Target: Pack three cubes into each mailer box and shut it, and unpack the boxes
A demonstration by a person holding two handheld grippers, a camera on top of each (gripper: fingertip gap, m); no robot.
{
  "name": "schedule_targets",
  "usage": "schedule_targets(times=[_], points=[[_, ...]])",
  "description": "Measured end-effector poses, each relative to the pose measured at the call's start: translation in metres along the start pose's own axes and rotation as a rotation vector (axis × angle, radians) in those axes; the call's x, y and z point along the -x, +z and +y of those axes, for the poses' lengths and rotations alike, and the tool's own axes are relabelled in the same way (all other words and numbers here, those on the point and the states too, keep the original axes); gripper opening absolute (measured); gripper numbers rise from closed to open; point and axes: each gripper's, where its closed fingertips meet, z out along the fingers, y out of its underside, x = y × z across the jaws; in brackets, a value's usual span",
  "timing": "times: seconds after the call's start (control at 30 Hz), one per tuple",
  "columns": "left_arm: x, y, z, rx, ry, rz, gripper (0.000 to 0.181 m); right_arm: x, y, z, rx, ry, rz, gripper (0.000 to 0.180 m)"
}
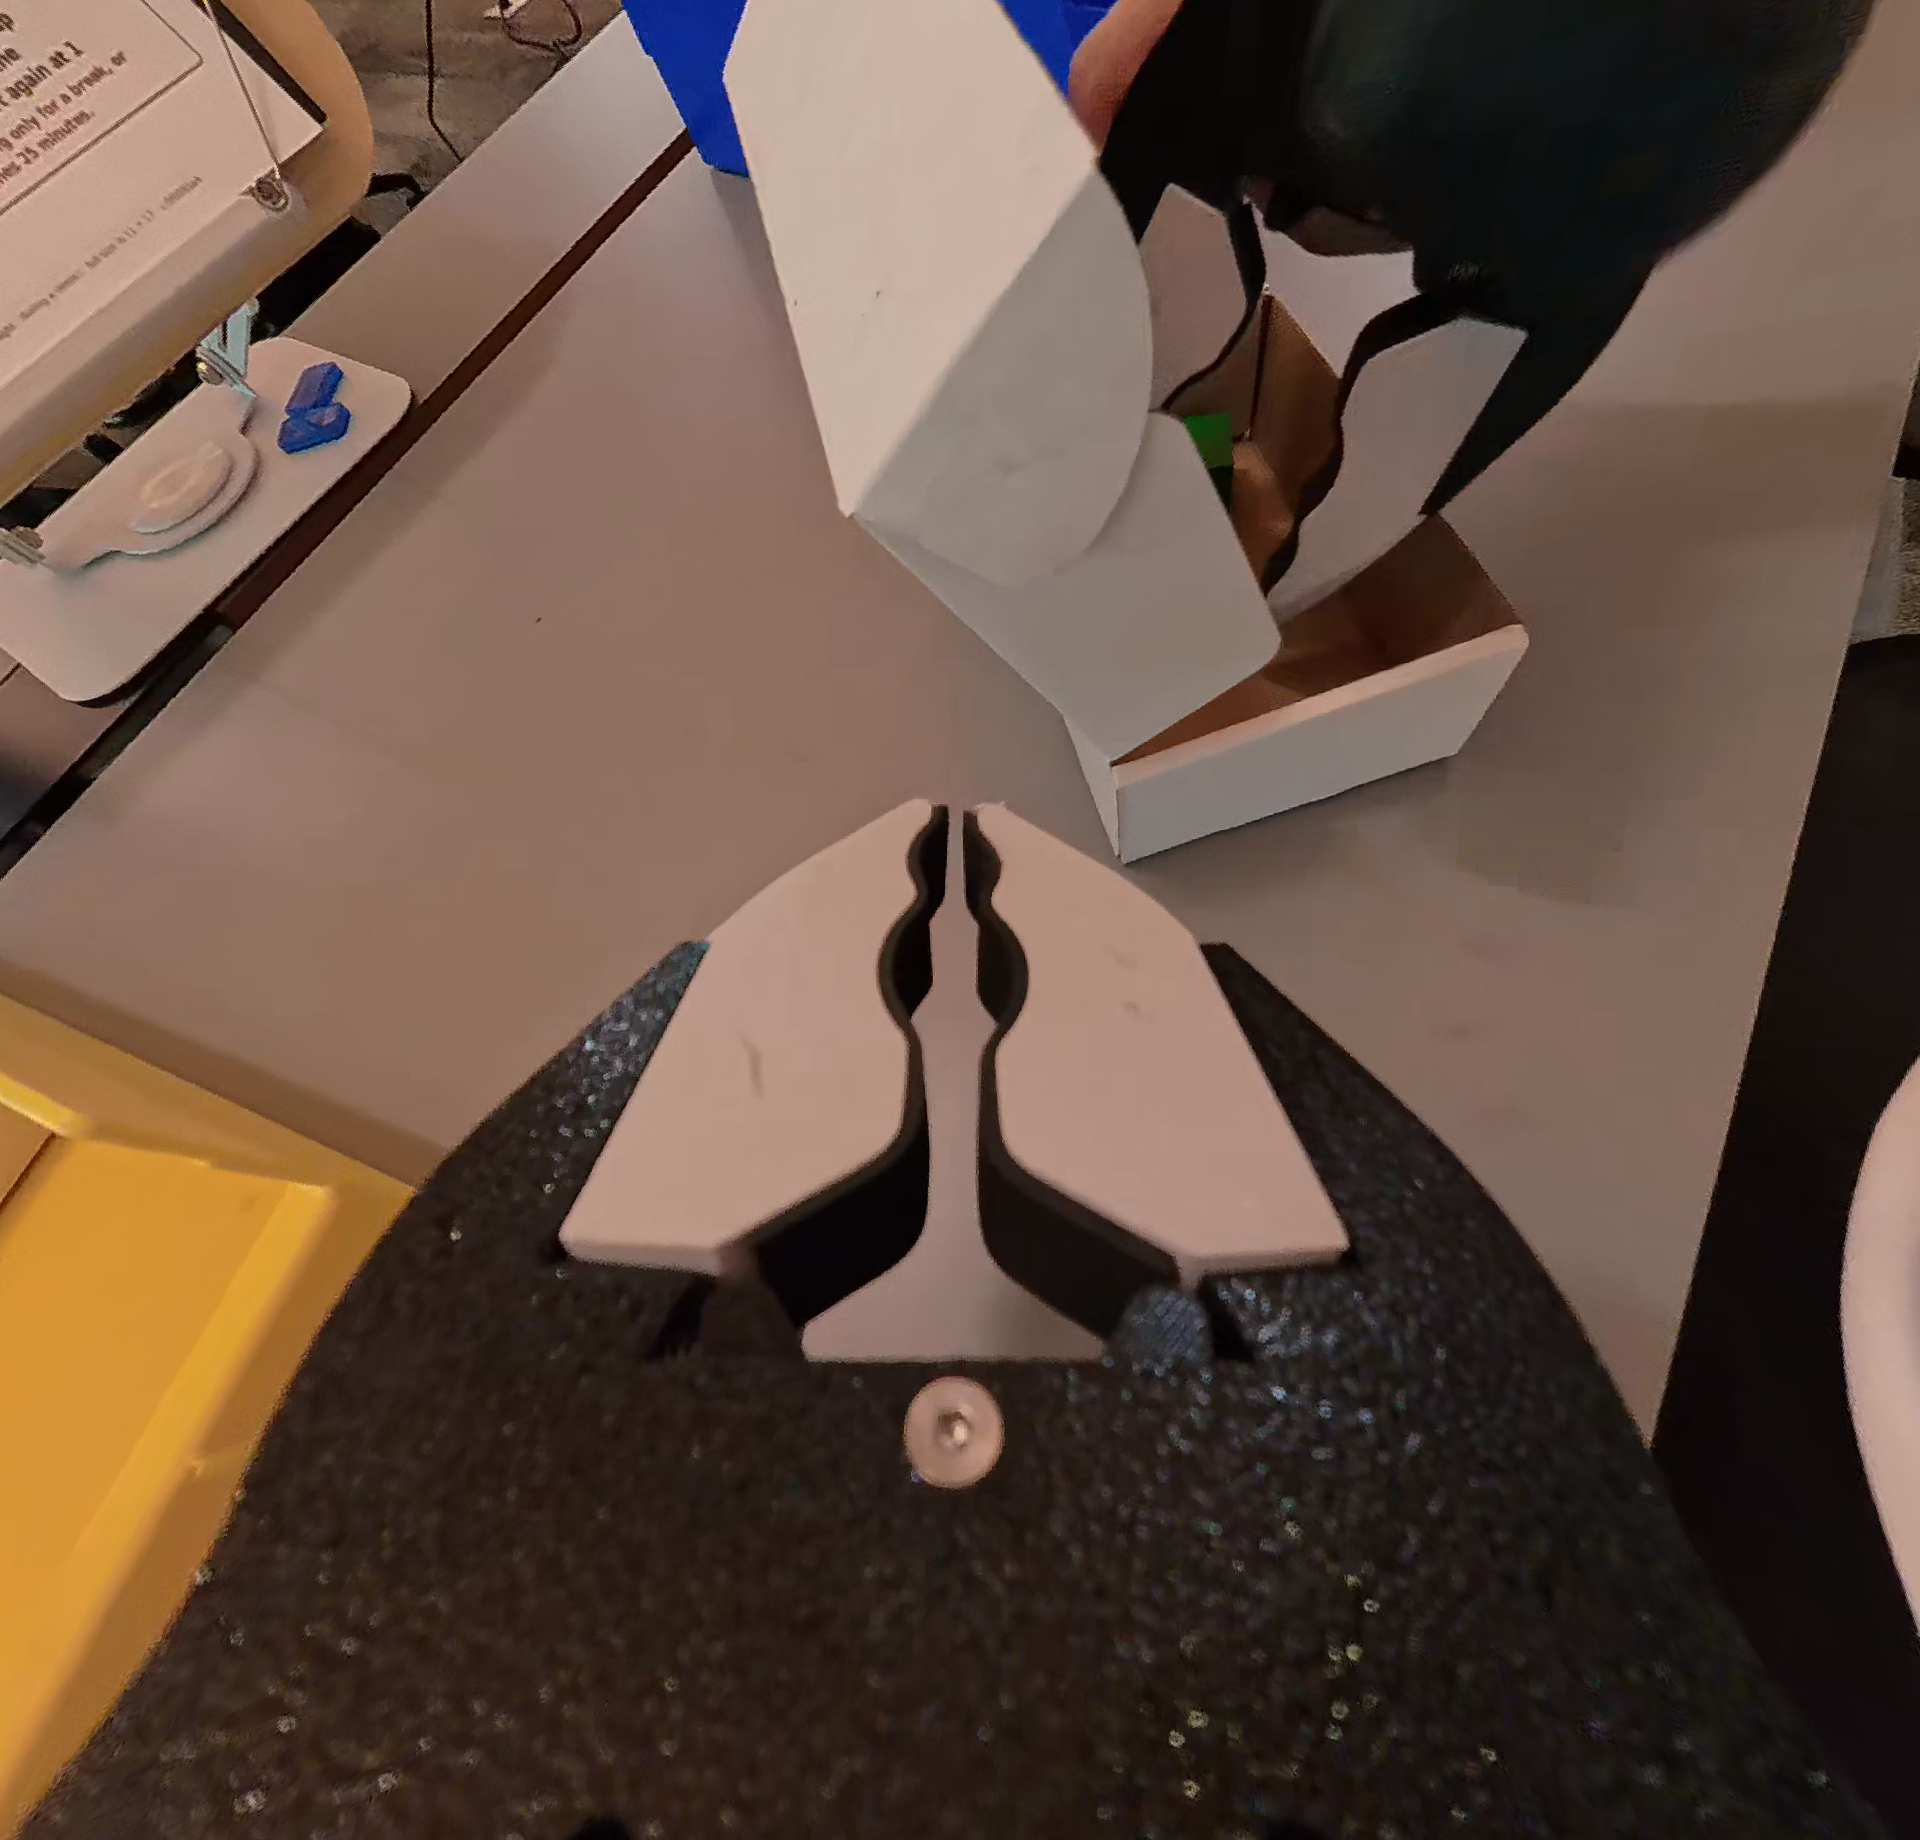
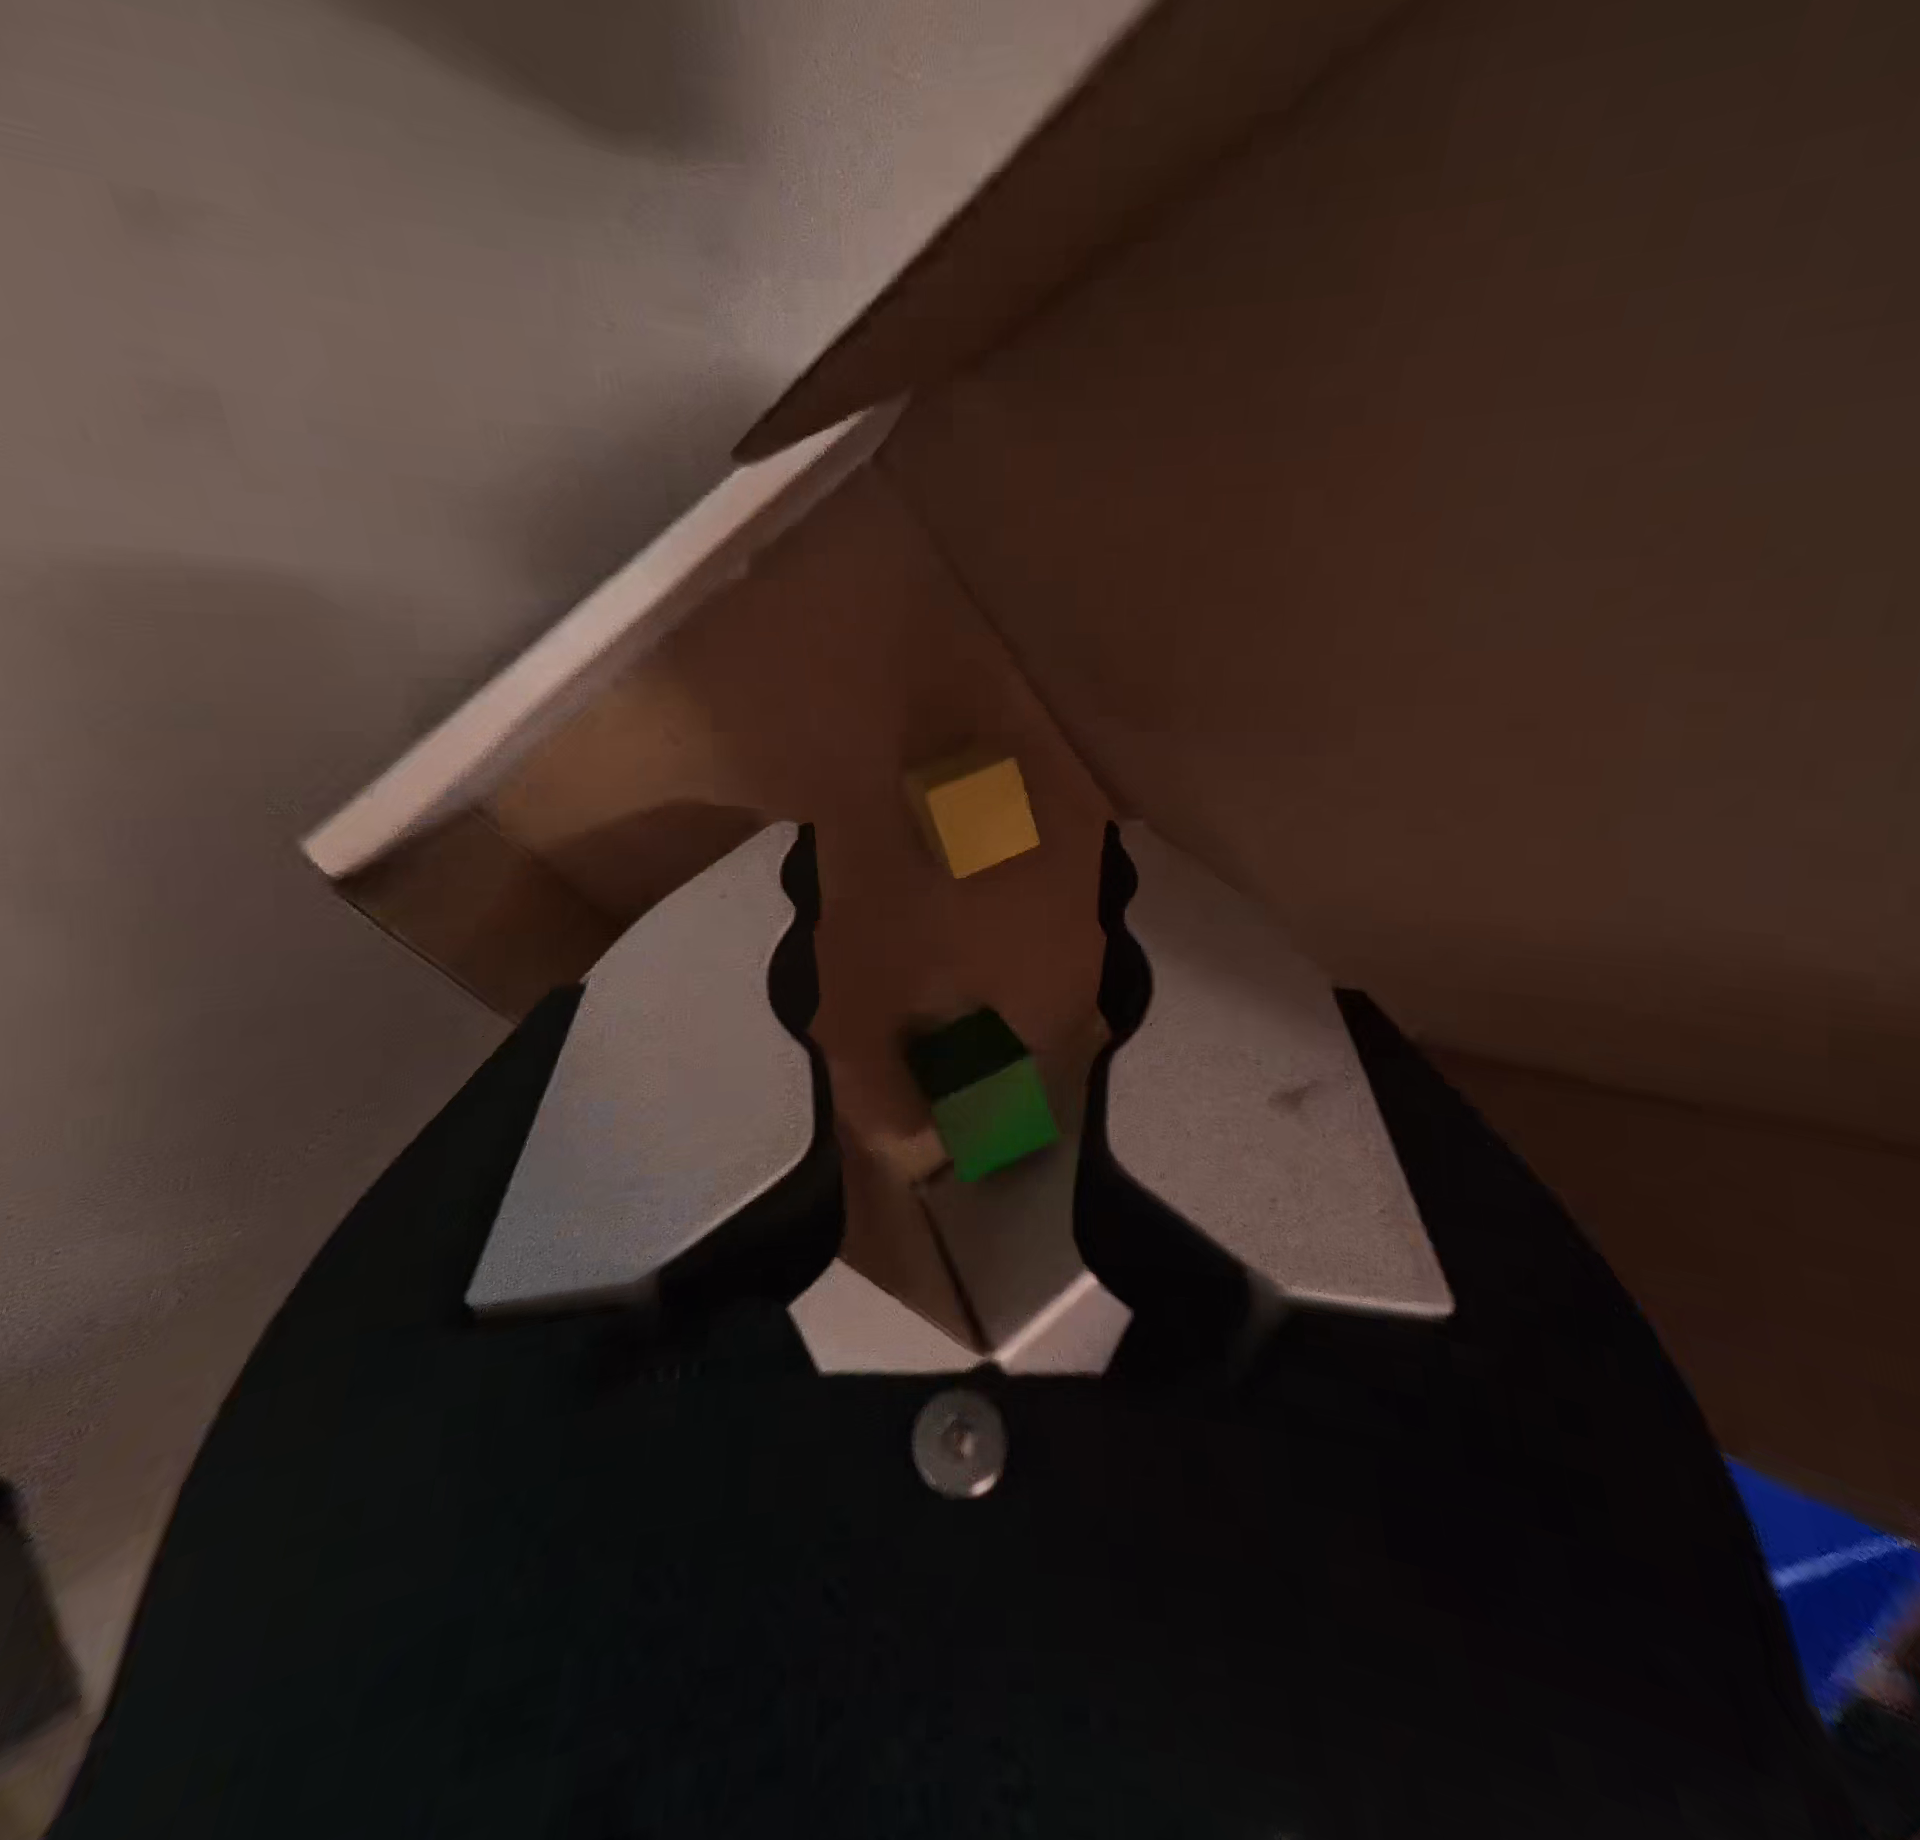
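Observation:
A white mailer box (image 1: 1299, 751) stands open on the grey table, its lid (image 1: 935, 232) raised and tilted. My right gripper (image 1: 1288, 419) reaches down into the box from above. In the right wrist view it (image 2: 956, 840) is open and empty over the brown box floor (image 2: 727, 751). A yellow cube (image 2: 977, 819) lies beyond the fingertips, and a green cube (image 2: 992, 1104) lies between the fingers. The green cube (image 1: 1210, 440) also shows in the left wrist view. My left gripper (image 1: 956, 814) is shut and empty above the table, in front of the box.
A blue bin (image 1: 665, 24) stands behind the box. A yellow bin (image 1: 125, 1271) is at the lower left. A white stand (image 1: 208, 502) holding a printed sheet sits on the neighbouring table at the left. The table's dark right edge (image 1: 1766, 959) runs close to the box.

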Motion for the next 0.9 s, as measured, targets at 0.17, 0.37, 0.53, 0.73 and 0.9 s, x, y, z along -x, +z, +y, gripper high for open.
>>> schedule_targets(times=[0.17,0.37,0.53,0.73,0.9], points=[[0.003,0.001,0.004,0.008,-0.006,-0.002,0.002,-0.002,0.012,-0.009,-0.036,-0.126,-0.055,0.047],[0.006,-0.001,0.005,0.009,-0.011,-0.007,0.003,-0.005,0.024,0.007,0.063,-0.183,-0.104,0.037],[0.007,-0.001,0.008,0.016,-0.016,-0.009,0.004,0.003,0.029,0.010,0.066,-0.199,-0.158,0.024],[0.007,-0.002,0.007,0.017,-0.010,-0.012,0.004,0.008,0.000,0.016,0.122,-0.218,-0.141,0.023],[0.010,-0.006,0.006,0.007,-0.013,-0.025,0.004,-0.003,-0.077,0.057,0.120,0.048,-0.102,0.022]])
